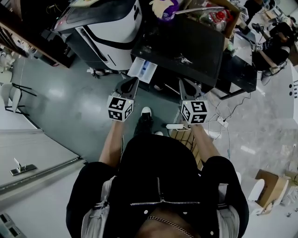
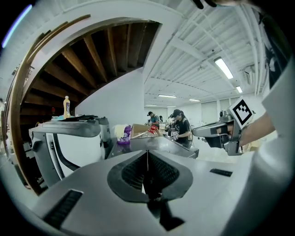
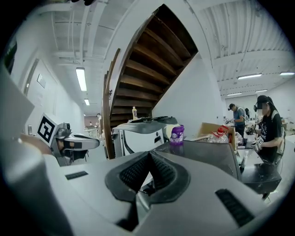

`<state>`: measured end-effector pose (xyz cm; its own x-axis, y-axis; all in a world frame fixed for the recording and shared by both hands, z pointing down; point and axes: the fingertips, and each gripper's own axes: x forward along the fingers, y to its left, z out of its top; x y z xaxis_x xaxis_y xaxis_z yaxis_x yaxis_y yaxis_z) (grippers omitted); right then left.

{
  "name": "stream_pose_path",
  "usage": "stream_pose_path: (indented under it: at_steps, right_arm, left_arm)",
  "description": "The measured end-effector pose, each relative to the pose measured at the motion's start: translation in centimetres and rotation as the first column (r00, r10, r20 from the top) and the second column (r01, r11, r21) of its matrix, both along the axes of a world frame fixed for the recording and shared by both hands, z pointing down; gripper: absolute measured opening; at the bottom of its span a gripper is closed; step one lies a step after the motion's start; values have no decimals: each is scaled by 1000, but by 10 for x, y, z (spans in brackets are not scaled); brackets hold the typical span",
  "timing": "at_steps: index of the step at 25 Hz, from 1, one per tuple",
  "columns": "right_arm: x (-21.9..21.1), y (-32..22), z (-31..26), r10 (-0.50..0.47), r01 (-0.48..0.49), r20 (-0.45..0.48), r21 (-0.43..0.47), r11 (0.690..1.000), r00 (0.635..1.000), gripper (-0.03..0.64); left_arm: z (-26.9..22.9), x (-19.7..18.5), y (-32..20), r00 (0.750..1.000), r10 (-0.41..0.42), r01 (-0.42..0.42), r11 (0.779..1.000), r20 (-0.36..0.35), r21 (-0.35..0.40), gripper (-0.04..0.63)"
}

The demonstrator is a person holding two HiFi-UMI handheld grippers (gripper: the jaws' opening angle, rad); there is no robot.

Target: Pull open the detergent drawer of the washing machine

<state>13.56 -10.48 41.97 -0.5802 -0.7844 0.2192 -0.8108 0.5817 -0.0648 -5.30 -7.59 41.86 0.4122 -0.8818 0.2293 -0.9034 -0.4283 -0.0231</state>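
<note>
The black washing machine (image 1: 186, 51) stands in front of me. Its white and blue detergent drawer (image 1: 142, 69) sticks out from its front left corner. My left gripper (image 1: 132, 84) is held in the air just short of the drawer, its jaws closed on nothing. My right gripper (image 1: 184, 86) hovers level with it before the machine's front, also closed and empty. In the left gripper view the shut jaws (image 2: 147, 154) point over the machine's dark top (image 2: 161, 144). In the right gripper view the shut jaws (image 3: 150, 154) point at the same top (image 3: 203, 154).
A white and grey machine (image 1: 109, 28) stands to the left of the black one. A purple bottle (image 1: 164, 8) and a cardboard box (image 1: 212, 16) sit on the black top. Cables (image 1: 223, 122) lie on the floor at right. People work at tables behind (image 3: 269, 126).
</note>
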Motion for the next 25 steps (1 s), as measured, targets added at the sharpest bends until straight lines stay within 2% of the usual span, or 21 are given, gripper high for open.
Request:
stream_pose_path:
  at_steps: [11, 25]
  right_arm:
    - [13, 8, -4, 10, -10, 4, 19, 1000, 1000, 2]
    - [7, 6, -6, -14, 15, -29, 37, 999, 999, 2]
  left_arm:
    - [-22, 0, 2, 997, -26, 30, 998, -74, 47, 23]
    - [-10, -1, -2, 997, -29, 31, 999, -65, 26, 23]
